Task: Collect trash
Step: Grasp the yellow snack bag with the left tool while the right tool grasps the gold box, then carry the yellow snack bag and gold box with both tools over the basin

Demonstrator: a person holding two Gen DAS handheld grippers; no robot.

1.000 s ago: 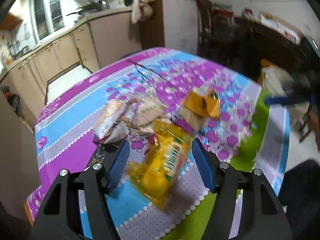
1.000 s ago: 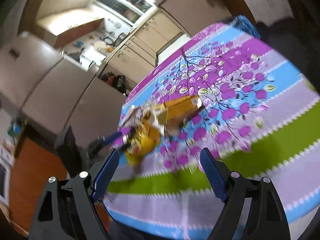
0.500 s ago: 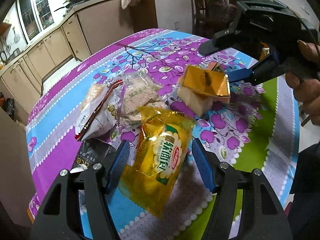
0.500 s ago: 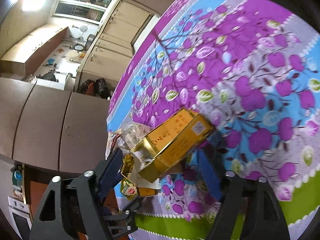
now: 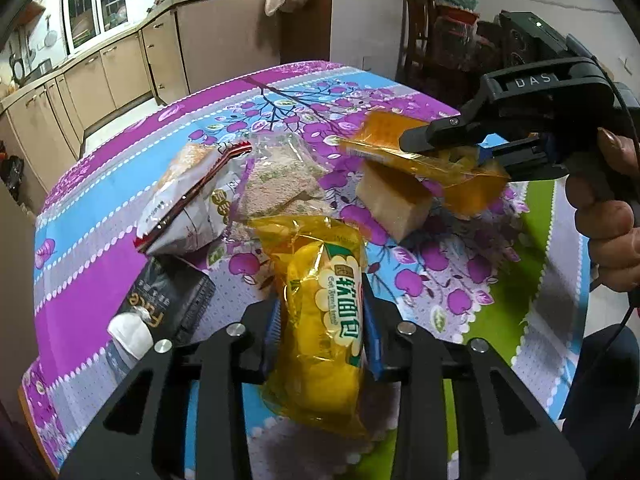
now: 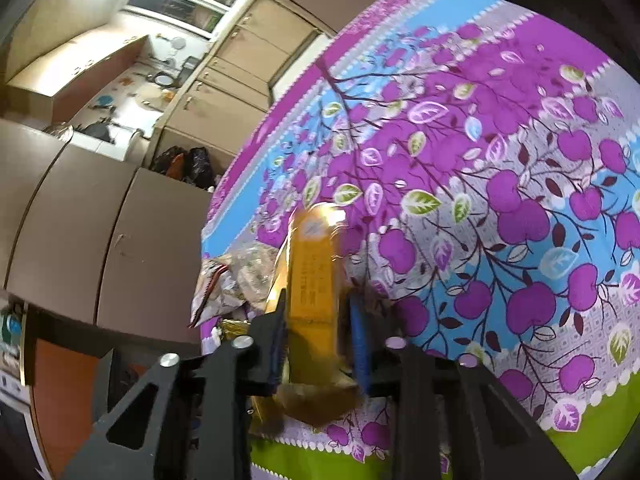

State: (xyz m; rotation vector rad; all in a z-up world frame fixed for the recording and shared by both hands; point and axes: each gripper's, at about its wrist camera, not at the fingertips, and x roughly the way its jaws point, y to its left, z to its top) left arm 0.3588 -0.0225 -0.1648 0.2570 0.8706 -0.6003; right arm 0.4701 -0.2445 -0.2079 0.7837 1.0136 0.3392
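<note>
My left gripper (image 5: 322,328) is shut on a yellow bread wrapper (image 5: 324,316) near the table's front edge. My right gripper (image 6: 318,336) is shut on an open gold carton (image 6: 312,280); it also shows in the left wrist view (image 5: 452,150), held by a hand at the right, gripping the gold carton (image 5: 400,152) over its tan inner box (image 5: 394,204). A white snack bag (image 5: 192,200), a clear crumb bag (image 5: 276,176) and a black packet (image 5: 172,300) lie on the flowered tablecloth (image 5: 100,208).
Kitchen cabinets (image 5: 132,60) stand beyond the table's far left side. A dark shelf and a chair (image 5: 448,40) stand behind the table at the right. The tablecloth's green edge (image 6: 580,440) hangs at the near side.
Both grippers have closed: the left on the yellow bread wrapper, the right on the gold carton after moving in over it.
</note>
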